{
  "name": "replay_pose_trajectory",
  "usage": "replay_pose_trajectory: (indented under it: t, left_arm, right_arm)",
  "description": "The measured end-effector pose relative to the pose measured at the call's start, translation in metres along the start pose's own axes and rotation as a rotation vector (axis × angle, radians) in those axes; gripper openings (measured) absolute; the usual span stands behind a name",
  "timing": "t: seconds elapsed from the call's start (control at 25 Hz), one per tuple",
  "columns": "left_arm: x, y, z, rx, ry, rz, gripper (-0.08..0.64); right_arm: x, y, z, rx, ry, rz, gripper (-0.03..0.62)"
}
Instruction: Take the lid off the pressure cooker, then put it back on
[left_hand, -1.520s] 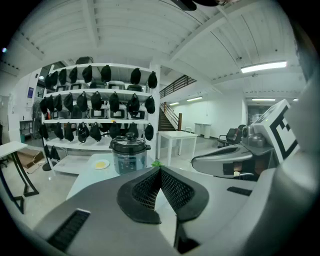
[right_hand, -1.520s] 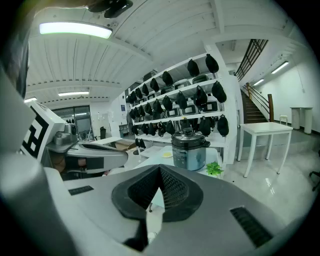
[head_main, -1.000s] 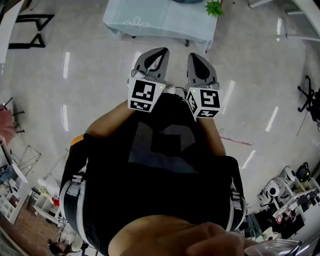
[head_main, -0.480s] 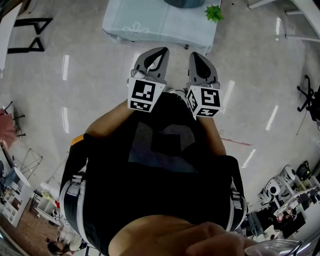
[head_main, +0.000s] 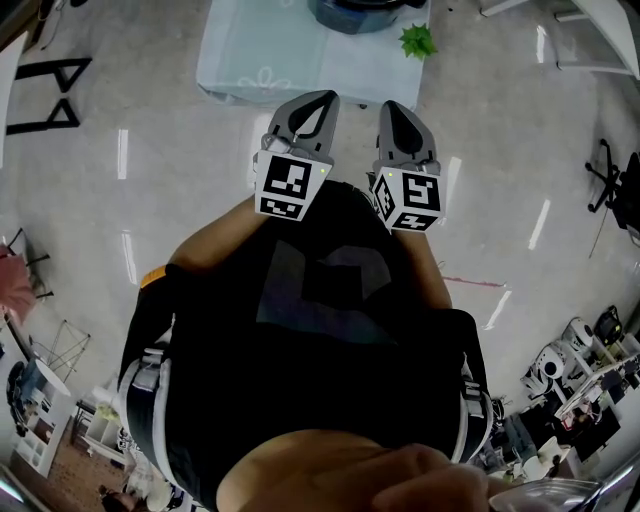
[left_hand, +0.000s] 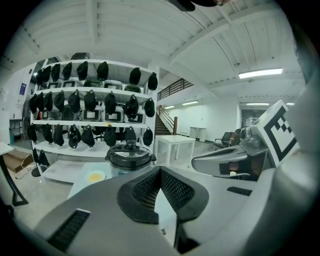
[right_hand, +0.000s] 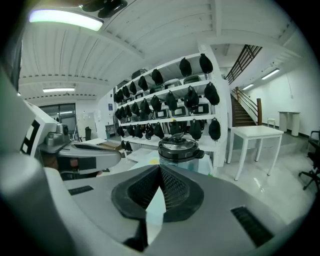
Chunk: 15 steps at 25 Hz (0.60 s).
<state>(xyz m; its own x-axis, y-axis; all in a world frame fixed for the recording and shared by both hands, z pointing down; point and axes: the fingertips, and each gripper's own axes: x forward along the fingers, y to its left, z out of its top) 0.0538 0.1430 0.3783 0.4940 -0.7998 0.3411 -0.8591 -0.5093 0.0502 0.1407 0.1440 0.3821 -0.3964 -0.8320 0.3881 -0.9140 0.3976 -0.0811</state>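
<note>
Approach in progress: the pale counter (head_main: 300, 55) and the dark pressure cooker (head_main: 362, 10) at its far edge have slid further into the head view over the past second. The person carrying both tools is evidently closing in on them across the glossy floor. The cooker stands on the counter beside a small green plant (head_main: 418, 40), with its lid (right_hand: 178, 141) seated and untouched. That puts the task at its very start, with removal of the lid still ahead.

The left claw (head_main: 322, 100) and right claw (head_main: 391, 107) are held out side by side in front of the person's chest. Both point forward and slightly downward at the counter, marker cubes facing up. Each claw's own view shows its ribbed pads pressed together at the tips with nothing between them, and the cooker sits dead ahead, still well apart. Both claws would have to spread before they could take the lid.
</note>
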Motion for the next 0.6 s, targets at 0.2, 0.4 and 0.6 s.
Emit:
replay_pose_trajectory:
  t: [0.2, 0.4, 0.6]
  left_arm:
    - [0.012, 0.016, 0.013, 0.003, -0.022, -0.02, 0.006]
    - [0.017, 0.038, 0.02, 0.007, -0.038, -0.021, 0.007]
    - [0.018, 0.059, 0.024, 0.005, -0.047, -0.018, 0.007]
  right_arm:
    - [0.015, -0.002, 0.016, -0.003, -0.012, -0.029, 0.015]
    - [0.032, 0.005, 0.026, -0.013, -0.016, -0.045, 0.015]
    - [0.046, 0.016, 0.037, -0.027, -0.023, -0.048, 0.015]
